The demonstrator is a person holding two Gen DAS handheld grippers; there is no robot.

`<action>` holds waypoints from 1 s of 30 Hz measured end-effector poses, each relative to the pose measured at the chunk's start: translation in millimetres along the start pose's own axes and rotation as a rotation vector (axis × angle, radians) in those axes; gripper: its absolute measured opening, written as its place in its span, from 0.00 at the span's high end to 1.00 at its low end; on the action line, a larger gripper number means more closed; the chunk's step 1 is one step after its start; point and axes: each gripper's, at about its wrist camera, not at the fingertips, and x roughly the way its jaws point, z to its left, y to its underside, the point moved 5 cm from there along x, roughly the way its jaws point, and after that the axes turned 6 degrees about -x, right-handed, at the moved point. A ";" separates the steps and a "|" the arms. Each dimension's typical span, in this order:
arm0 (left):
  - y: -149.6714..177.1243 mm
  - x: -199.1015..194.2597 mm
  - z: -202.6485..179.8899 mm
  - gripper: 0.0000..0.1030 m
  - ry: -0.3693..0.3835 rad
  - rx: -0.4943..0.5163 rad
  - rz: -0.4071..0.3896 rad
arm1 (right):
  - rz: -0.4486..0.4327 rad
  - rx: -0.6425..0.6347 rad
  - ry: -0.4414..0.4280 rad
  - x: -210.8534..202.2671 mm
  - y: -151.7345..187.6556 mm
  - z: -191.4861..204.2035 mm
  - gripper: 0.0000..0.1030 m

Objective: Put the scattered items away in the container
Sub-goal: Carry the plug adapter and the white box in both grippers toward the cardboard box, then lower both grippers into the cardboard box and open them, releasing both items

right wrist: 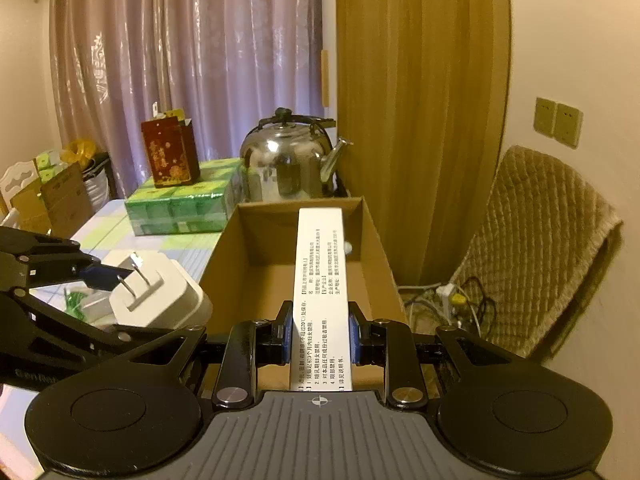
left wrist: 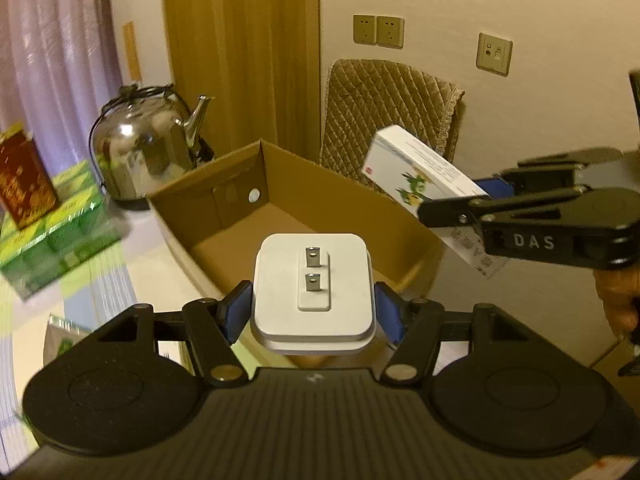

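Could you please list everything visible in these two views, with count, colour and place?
Cardboard box: one, brown, open, on the table ahead of both tongs.
Charger plug: one, white, two metal prongs, held above the near end of the box.
Medicine carton: one, white with printed text, held over the box.
Kettle: one, shiny steel, behind the box.
Green packs: one wrapped bundle, left of the kettle.
Red tin: one, dark red, standing on the green packs.
Chair: one, tan quilted cover, right of the table.
Wall sockets: two, side by side, above the chair.
Left tongs: black, blue pads, shut on the plug.
Right tongs: black, shut on the carton.
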 end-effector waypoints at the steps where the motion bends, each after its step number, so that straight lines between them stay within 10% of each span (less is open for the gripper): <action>1: -5.4 6.8 1.7 0.42 -0.002 0.016 0.002 | 0.005 -0.001 -0.001 7.4 -4.0 -1.8 0.78; 30: -4.8 168.2 36.3 0.42 0.114 0.365 0.253 | 0.341 -0.069 -0.007 167.3 24.2 -18.4 0.78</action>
